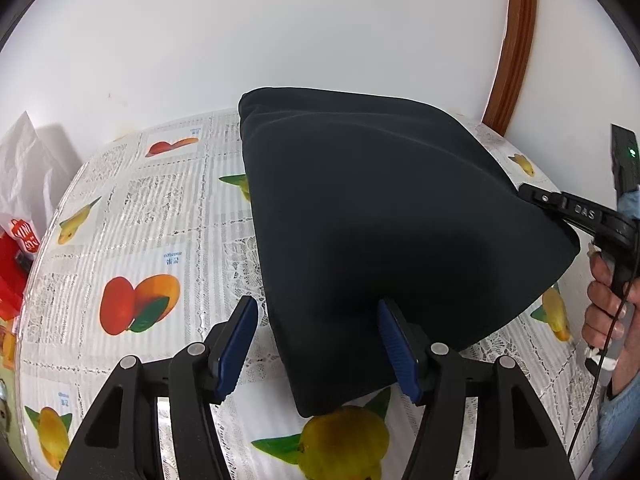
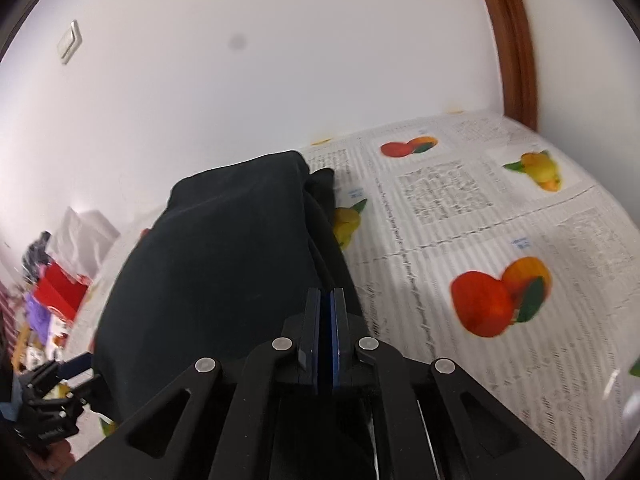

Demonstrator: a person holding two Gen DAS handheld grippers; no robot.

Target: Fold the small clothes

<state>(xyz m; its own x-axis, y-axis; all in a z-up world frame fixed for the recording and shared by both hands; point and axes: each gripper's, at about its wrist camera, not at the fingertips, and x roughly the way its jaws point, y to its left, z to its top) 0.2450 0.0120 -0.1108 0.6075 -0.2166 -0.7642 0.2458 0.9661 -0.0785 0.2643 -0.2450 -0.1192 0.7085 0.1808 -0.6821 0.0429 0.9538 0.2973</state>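
A dark cloth [image 1: 384, 232] lies folded over on a table with a fruit-printed cover [image 1: 140, 216], one side lifted off the surface toward the right, its far edge close to the white wall [image 1: 280, 32]. From the right wrist view the same cloth [image 2: 224, 264] fills the left half, with a second layer showing along its right edge. The right gripper [image 2: 326, 308] has its jaws pressed together on the cloth's edge, and in the left wrist view it [image 1: 532, 196] is seen clamped at the raised right corner, held by a hand [image 1: 604, 304]. The left gripper [image 1: 318, 336] has its jaws wide apart and holds nothing; the near corner of the cloth lies between its blue pads [image 1: 240, 344], the right one just at the cloth's edge. A brown wooden frame [image 1: 516, 40] runs up the wall at the right. At the far left stand a white bag [image 1: 24, 168] and a red bag [image 1: 16, 264] with white letters, partly readable as "UNI". The right gripper's side reads "DAS".
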